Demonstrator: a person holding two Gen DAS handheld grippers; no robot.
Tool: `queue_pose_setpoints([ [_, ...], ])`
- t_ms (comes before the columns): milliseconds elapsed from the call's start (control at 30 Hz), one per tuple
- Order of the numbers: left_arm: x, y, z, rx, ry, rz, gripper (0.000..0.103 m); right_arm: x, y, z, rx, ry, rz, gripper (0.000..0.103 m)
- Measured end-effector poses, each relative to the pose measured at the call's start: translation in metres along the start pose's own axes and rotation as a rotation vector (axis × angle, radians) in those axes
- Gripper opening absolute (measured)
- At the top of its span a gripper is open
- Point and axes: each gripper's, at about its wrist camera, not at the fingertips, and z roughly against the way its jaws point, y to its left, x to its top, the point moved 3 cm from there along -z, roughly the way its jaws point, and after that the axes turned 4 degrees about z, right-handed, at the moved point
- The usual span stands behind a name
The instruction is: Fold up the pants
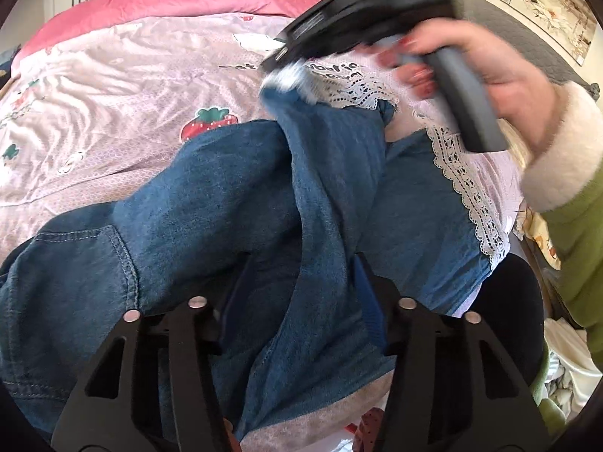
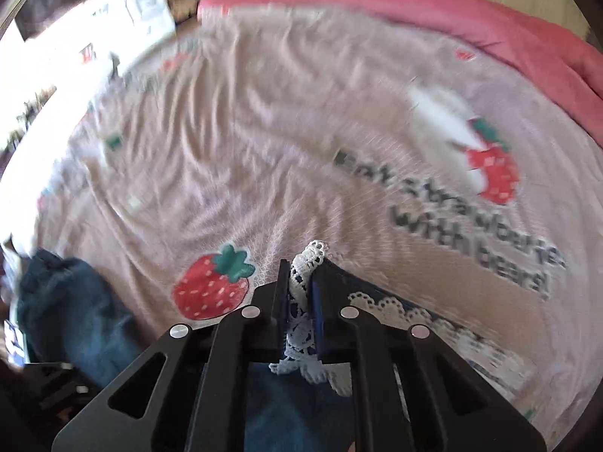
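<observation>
Left tongs (image 1: 297,301): the fingers are standing well apart with a thick ridge of denim running up between them; whether they are actually pressing that cloth cannot be told, since the fabric is hiding the pads

Pants (image 1: 211,203): blue denim, lying draped just ahead of the left tongs and spreading to both sides, the pocket seam sitting to the left of the fingers, one leg rising away toward the right tongs

Right tongs (image 2: 299,293): the fingers are pressing together on the lace hem (image 2: 305,263), a thin white strip sticking out past the tips, with blue denim hanging below them

Right hand (image 1: 486,64): gripping the handle of the far tool, beyond the raised leg and up to the right of the left tongs, blurred as if moving fast

Risk at the hem: the bite is taking mostly lace and little denim, so a quick pull could be sliding the trim out or straining its stitching

Risk at the near end: if the left fingers are not pinning the denim, the whole garment may be dragging along instead of folding over

Risk of a crooked fold: the lifted leg is twisting into a ridge, so it may be landing off the other leg

Bedspread (image 2: 264,143): pink strawberry print, wrinkling ahead of the right tongs; loose cloth that could be bunching under the landing leg
</observation>
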Motion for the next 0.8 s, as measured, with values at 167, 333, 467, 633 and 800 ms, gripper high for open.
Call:
queue_pose_setpoints([
  [167, 0.001, -0.007, -0.004, 0.008, 0.003, -0.024, 0.032, -0.025, -0.034, 0.088, 0.026, -0.170, -0.113, 0.008],
  [333, 0.002, -0.014, -0.002, 0.021, -0.007, -0.054, 0.025, -0.076, -0.046, 0.149, 0.034, -0.258, -0.175, 0.008],
  [467, 0.000, -0.017, 0.007, 0.050, -0.012, -0.100, 0.013, -0.129, -0.044, 0.173, 0.031, -0.277, -0.207, 0.008],
  [633, -0.003, -0.016, 0.016, 0.092, -0.023, -0.140, 0.009, -0.191, -0.037, 0.181, 0.030, -0.277, -0.232, 0.008],
  [800, -0.017, -0.018, 0.012, 0.116, 0.005, -0.190, 0.009, -0.245, -0.032, 0.154, 0.051, -0.177, -0.289, 0.008],
])
